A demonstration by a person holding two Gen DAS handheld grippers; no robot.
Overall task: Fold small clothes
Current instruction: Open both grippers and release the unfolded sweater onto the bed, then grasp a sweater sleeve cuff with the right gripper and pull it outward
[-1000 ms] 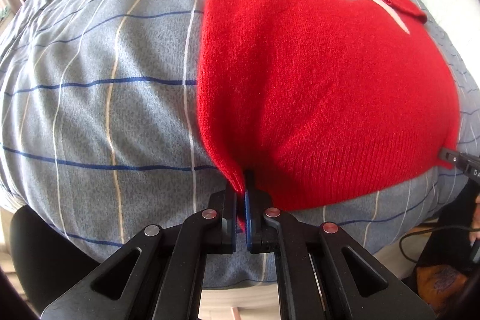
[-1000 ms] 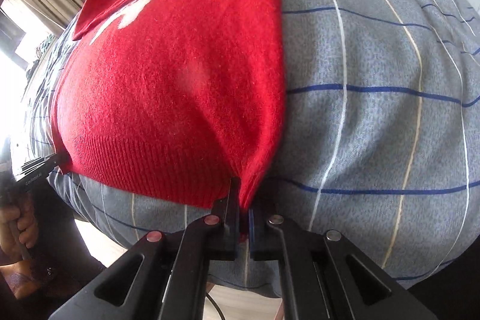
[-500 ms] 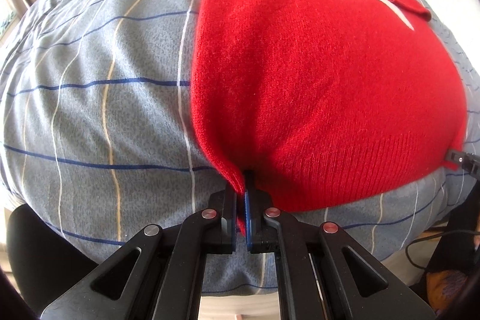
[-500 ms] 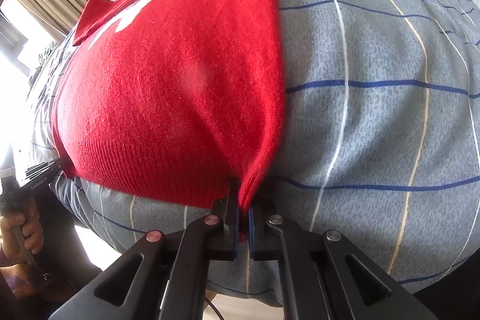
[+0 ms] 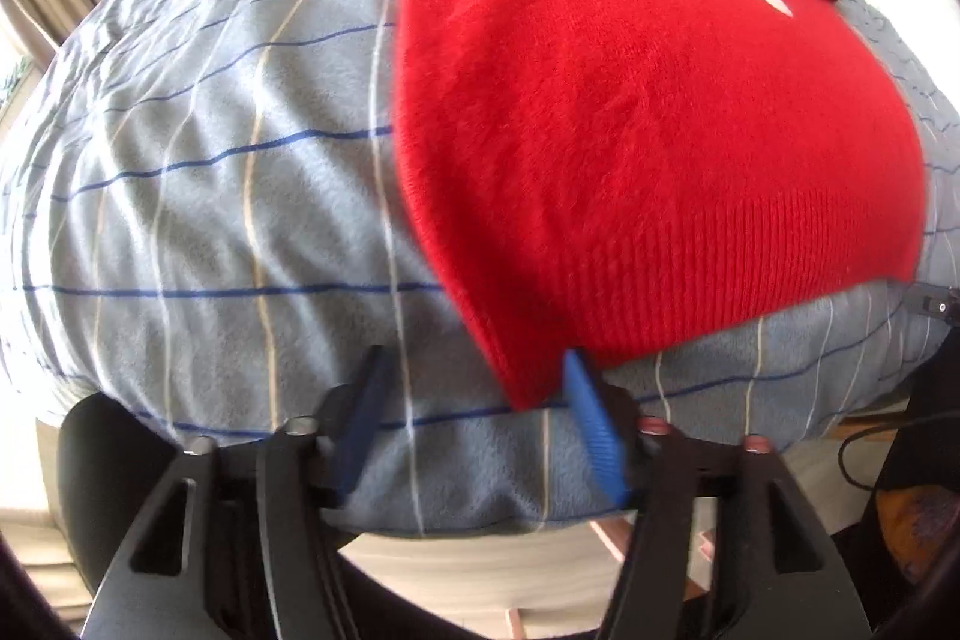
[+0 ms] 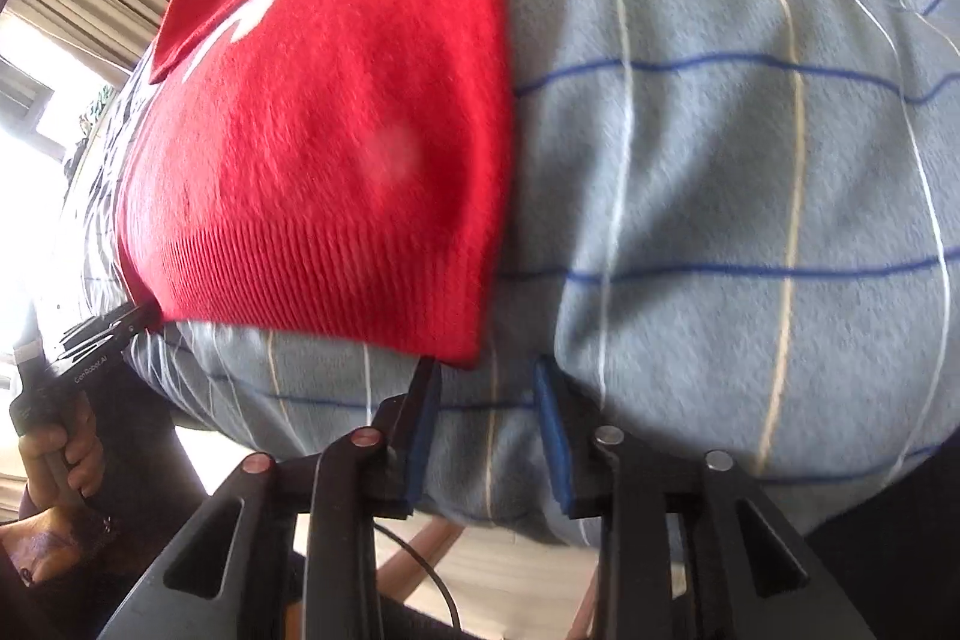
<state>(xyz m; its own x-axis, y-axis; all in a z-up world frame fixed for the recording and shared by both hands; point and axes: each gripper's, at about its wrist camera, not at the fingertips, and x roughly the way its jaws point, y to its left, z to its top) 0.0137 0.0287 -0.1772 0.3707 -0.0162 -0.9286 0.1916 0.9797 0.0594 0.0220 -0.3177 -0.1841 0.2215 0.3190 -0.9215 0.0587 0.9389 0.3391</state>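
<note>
Left gripper [image 5: 471, 421]: two black fingers with triangular cut-outs, each lined on its inner face with a ribbed blue pad [image 5: 591, 427]; round metal screws, some silver and some reddish, sit at the linkage joints. Right gripper [image 6: 486, 415]: same build, black open-frame fingers, blue pads [image 6: 551, 424], and screws that are red on the left side and silver on the right. Seen from the right wrist camera at the far left, the left tool's black handle carries small white lettering, gripped by the person's hand [image 6: 54, 460]. A thin black cable [image 6: 432, 586] runs beneath the right gripper.
</note>
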